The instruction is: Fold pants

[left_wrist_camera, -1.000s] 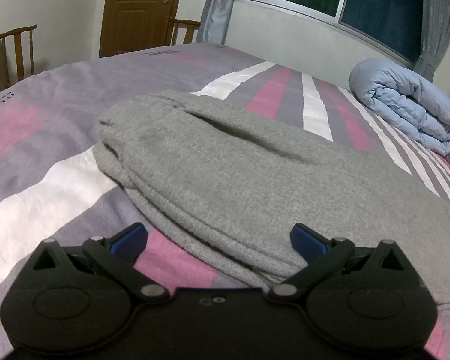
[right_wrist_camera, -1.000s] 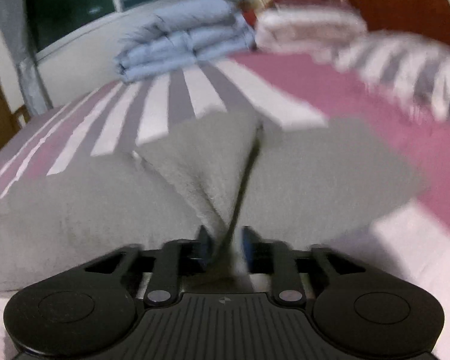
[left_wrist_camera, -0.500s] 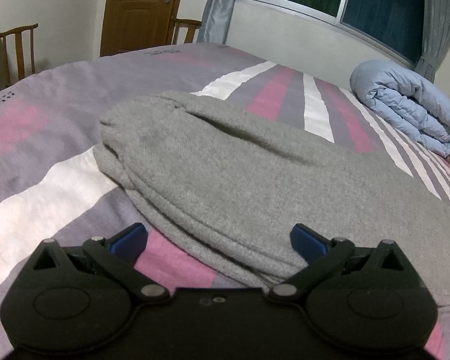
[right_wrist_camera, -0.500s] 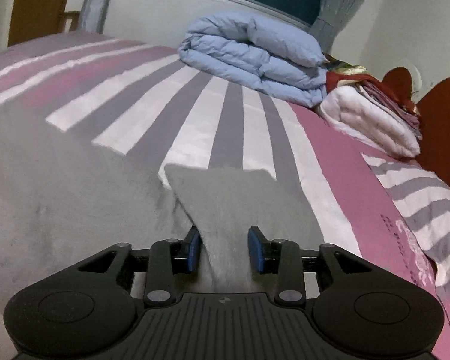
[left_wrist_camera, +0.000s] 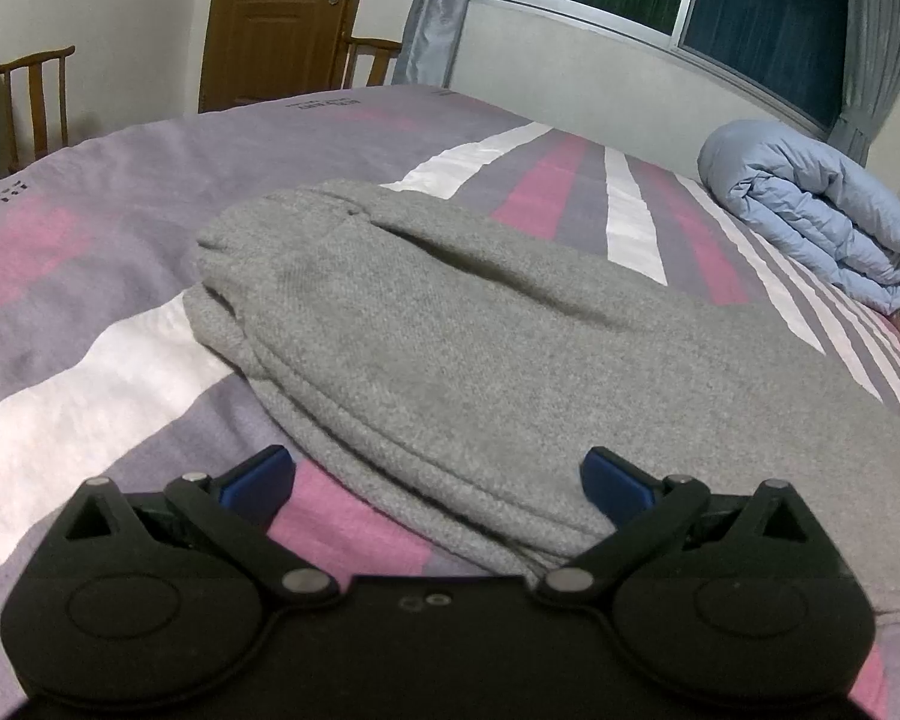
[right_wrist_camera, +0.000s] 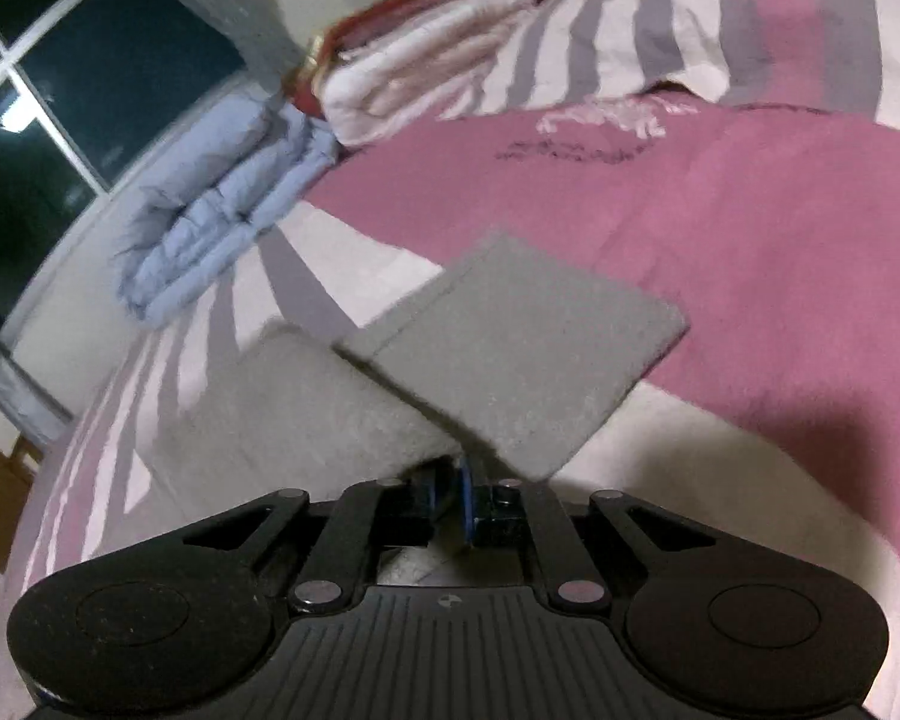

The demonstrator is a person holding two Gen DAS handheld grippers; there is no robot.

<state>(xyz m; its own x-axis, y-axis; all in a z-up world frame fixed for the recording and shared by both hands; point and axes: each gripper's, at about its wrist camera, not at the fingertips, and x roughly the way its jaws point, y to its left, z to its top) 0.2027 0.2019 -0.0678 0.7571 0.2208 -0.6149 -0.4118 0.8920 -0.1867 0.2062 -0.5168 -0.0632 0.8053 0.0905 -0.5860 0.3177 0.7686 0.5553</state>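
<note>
While the grey pants (left_wrist_camera: pixel 450 348) lay across the striped bed (left_wrist_camera: pixel 120 372) at the centre of the left view, the left gripper (left_wrist_camera: pixel 435 477) hovered at their near edge, fingers wide and empty. The right gripper (right_wrist_camera: pixel 450 495) had its fingers pinched narrow on what looked like a leg cuff (right_wrist_camera: pixel 528 360), though blur obscured the bite. A shallow grip could slip mid-fold, dropping the cuff crooked.

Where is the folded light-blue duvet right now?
The light-blue duvet lies at the bed's far right edge under the window in the left wrist view, beyond the grey pants.
</note>
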